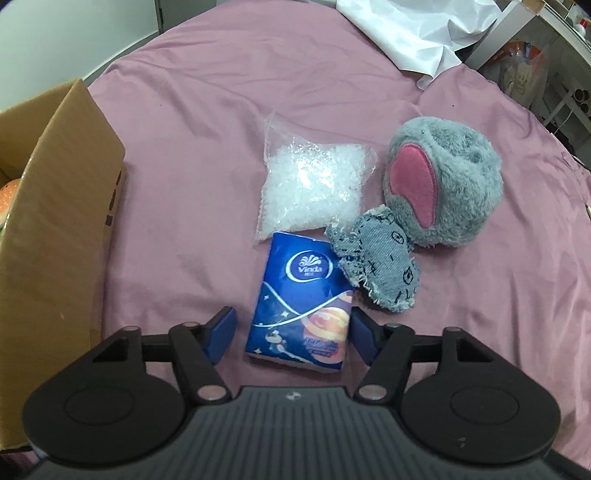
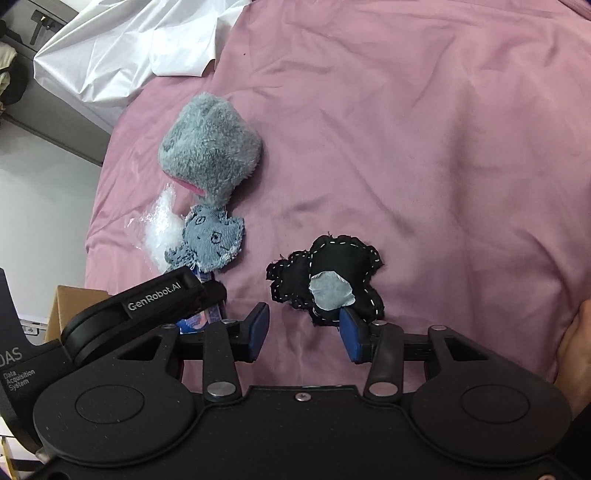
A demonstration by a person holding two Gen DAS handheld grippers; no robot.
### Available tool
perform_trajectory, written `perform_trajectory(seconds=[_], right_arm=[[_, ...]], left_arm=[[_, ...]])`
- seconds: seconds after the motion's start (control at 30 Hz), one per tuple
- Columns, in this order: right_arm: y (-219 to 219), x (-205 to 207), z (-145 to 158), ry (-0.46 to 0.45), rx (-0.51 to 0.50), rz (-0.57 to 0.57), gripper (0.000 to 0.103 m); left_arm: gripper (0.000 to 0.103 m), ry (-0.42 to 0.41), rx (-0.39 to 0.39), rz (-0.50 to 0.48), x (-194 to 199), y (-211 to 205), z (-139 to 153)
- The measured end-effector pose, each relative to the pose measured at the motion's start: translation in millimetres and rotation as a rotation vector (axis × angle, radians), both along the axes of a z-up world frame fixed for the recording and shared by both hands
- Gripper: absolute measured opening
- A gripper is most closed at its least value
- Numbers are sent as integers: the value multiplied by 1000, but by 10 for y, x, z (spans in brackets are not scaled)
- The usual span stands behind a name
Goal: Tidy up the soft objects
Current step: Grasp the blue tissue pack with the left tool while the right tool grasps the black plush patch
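The left gripper [image 1: 291,334] stands with its jaws spread wide, one blue pad on each side of the near end of a blue Vinda tissue pack [image 1: 301,301]. The pack lies flat on the pink bedsheet [image 1: 207,110], lengthwise between the fingers. The right-hand pad sits just beside the pack's edge; whether it touches cannot be told. The left-hand pad stands clear of it.

Beyond the tissue pack lies a clear bag of white pellets [image 1: 314,184], its near edge touching or nearly touching the pack's far end. To the right of the pack rests a frayed grey denim pouch [image 1: 376,264], overlapping the pack's upper right corner. Behind that pouch sits a grey plush toy [image 1: 443,184] with a pink patch, in contact with the pouch. An open cardboard box [image 1: 62,206] stands at the left of the sheet, well apart from the pack. A white sheet [image 1: 413,33] lies at the far edge.

The right gripper [image 2: 303,330] is likewise spread open and holds nothing. A black stitched pouch [image 2: 332,273] with a grey patch lies on the sheet just ahead of it, toward the right finger, whose blue pad overlaps the pouch's near edge in this view.
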State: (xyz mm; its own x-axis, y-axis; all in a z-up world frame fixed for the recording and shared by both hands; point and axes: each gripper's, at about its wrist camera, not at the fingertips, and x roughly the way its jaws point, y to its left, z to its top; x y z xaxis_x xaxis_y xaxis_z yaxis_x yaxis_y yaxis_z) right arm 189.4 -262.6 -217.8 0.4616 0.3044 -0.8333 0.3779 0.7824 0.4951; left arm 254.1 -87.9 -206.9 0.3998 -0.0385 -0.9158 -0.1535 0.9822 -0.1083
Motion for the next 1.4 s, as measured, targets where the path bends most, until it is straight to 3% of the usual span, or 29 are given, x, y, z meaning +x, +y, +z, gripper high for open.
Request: perform_trajectory(seconds=[0.03, 0.2, 0.27, 0.37, 0.63, 0.73, 0.83, 0.87, 0.93, 1.1, 1.17, 1.33, 1.4], right_arm=[[-9, 5, 5, 0, 2, -2, 43], [-30, 2, -5, -4, -16, -10, 33], [-50, -6, -12, -1, -18, -18, 16], [-93, -16, -24, 2, -6, -33, 0], [-114, -141, 162, -89, -13, -34, 0], [-152, -176, 178, -73, -26, -52, 0], [-163, -169, 189, -72, -69, -70, 12], [-158, -159, 190, -76, -83, -68, 28], [-135, -123, 173, -78, -106, -61, 42], [-58, -7, 87, -51, -150, -35, 48], [7, 28, 62, -49, -178, -1, 55], [202, 67, 39, -69, -303, 67, 54], [232, 43, 48, -80, -342, 83, 35]], left_arm=[[55, -4, -9, 7, 1, 3, 6], [53, -5, -26, 40, -74, 26, 45], [52, -4, -33, 50, -122, 47, 82], [52, -1, -47, 71, -192, 91, 148], [51, -49, -52, 76, -392, 113, 474], [51, -74, -50, 71, -458, 104, 585], [51, -81, -53, 73, -497, 100, 639], [51, -83, -53, 75, -520, 110, 649], [51, -90, -50, 74, -561, 123, 659], [51, -89, -48, 87, -633, 176, 674], [51, -92, -43, 80, -663, 176, 700], [51, -119, -13, 62, -725, 159, 737], [51, -115, 10, 55, -751, 160, 734]])
